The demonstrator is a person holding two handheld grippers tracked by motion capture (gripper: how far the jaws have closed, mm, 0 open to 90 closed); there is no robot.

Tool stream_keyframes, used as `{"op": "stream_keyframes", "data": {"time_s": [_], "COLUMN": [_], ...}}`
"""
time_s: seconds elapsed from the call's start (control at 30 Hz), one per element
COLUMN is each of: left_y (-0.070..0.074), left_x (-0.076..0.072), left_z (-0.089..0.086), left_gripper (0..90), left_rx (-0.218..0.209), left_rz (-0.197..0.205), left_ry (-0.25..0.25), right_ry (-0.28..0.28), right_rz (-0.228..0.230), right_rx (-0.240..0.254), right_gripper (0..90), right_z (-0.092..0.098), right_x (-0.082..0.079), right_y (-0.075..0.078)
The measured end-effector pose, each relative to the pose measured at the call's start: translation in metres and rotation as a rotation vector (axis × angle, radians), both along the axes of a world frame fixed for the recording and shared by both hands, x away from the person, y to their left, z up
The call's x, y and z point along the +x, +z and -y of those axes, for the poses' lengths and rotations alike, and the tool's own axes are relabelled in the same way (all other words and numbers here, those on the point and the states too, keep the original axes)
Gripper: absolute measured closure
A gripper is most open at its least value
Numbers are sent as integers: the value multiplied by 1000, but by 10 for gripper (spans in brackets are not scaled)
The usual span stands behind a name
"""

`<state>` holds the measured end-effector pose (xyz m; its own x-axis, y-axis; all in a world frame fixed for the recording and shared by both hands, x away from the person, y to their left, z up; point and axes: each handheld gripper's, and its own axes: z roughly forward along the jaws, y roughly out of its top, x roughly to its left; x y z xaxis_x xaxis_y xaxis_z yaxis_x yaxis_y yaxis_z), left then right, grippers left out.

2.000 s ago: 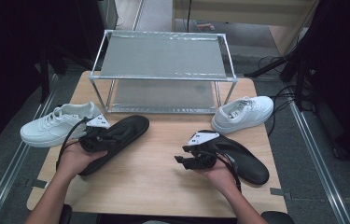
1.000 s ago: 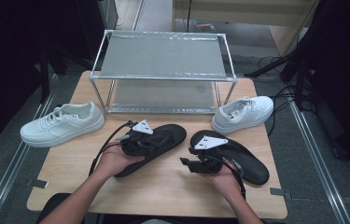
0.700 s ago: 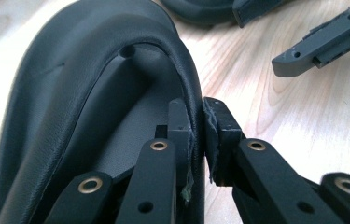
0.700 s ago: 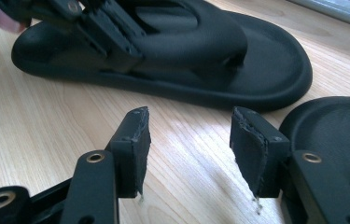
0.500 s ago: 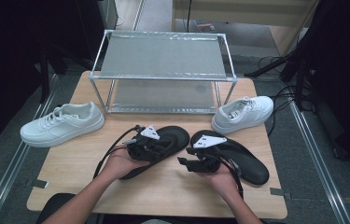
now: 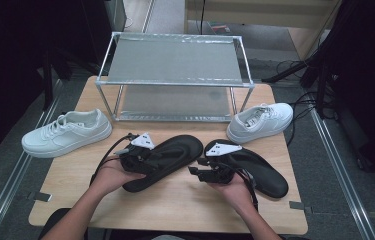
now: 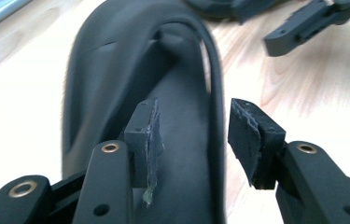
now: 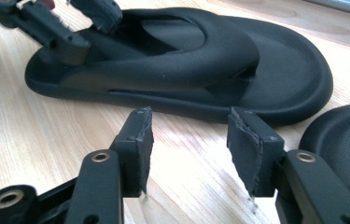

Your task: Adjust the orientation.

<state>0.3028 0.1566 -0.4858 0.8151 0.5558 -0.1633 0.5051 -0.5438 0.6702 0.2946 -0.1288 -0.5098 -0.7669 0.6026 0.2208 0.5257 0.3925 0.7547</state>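
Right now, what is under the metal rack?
Under the metal rack I see its grey lower shelf, with nothing visible on it. The top shelf covers the rear part, so I cannot check there.

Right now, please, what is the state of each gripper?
Left gripper: open, jaws just opening; the strap of the left black sandal lies between them, not pinched.
Right gripper: open, jaws just closing a little, holding nothing.

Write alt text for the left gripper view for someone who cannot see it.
The left gripper has just been opening its jaws, which now stand apart on either side of a black sandal's strap without pressing it. The sandal lies on a light wooden table, and the right gripper shows at the top right.
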Motion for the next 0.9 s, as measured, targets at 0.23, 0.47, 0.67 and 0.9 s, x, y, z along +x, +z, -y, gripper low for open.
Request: {"op": "stream_keyframes", "data": {"time_s": [0.23,0.47,0.67,0.9], "left_y": [-3,-4,0,-5], "left_x": [1,-2,-1,7], "left_z": [-13,-23,-37,-57], "left_gripper": [535,516,552,699], "left_rx": [-2,-9,-9,-39], "left_rz": [-24,-30,-16,-84], "left_ry": [38,57,91,169], "right_ry": [10,19,28,47], "right_rz": [-1,2,-6,-7], "right_rx": [5,-12,-21,-6], "right_gripper": [560,570,583,649], "right_z": [-4,-14,-20,-20], "right_x": [4,8,9,8], "right_y": [1,0,-1,1]}}
